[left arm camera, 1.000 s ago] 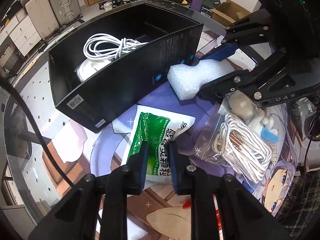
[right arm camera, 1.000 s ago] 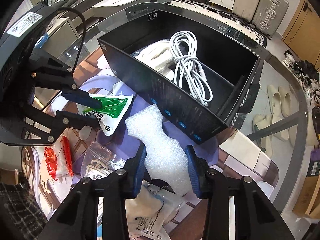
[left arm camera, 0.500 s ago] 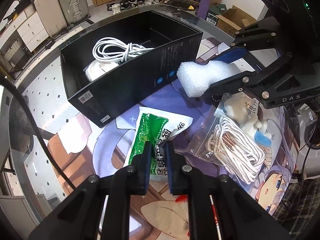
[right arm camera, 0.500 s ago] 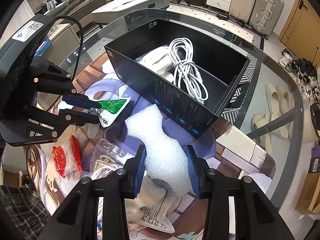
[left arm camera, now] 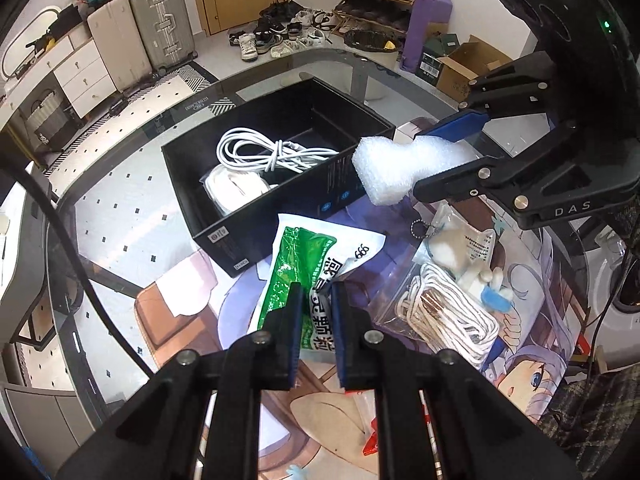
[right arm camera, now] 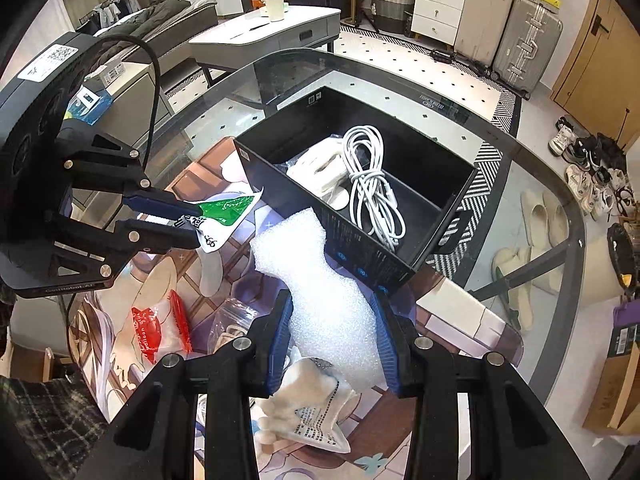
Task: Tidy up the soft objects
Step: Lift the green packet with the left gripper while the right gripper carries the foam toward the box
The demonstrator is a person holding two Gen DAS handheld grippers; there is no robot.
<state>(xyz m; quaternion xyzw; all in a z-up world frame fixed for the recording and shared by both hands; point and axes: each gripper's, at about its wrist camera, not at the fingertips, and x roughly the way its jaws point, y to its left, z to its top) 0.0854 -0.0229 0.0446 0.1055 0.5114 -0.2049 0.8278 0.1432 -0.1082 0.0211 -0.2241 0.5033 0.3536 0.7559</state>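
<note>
landmark: black box (left arm camera: 280, 184) on the glass bench (left arm camera: 120, 184), open top, internal divider; white cable (left arm camera: 272, 152) and a white pouch (left arm camera: 236, 188) already in the larger compartment

left hand-held gripper (left arm camera: 314, 300): pressed onto the near end of the green-and-white sachet (left arm camera: 316, 264); sachet looks lifted, free end pointing at the box's near wall

sachet vs box: just outside the near wall, by the left corner as the left wrist view shows it; long axis runs from gripper toward box

right hand-held gripper (right arm camera: 332, 320): pinching the white foam piece (right arm camera: 320, 280) across its narrow waist; fingers not fully shut, foam fills the gap

foam vs box: long axis points straight at the near wall; far tip level with the rim, touching or just short of it, can't tell which

nearer arm: right, judging by tip-to-rim gap; foam likely goes in first

key relation: both items sit on the near side of the wall, so each needs to go up and over the rim, then down

loose on the mat (left arm camera: 240, 320), near side of box: bagged white cord (left arm camera: 452, 320), bagged plush keychain (left arm camera: 456, 244), red packet (right arm camera: 160, 328)

risk: foam tip catching the rim and bending
</note>
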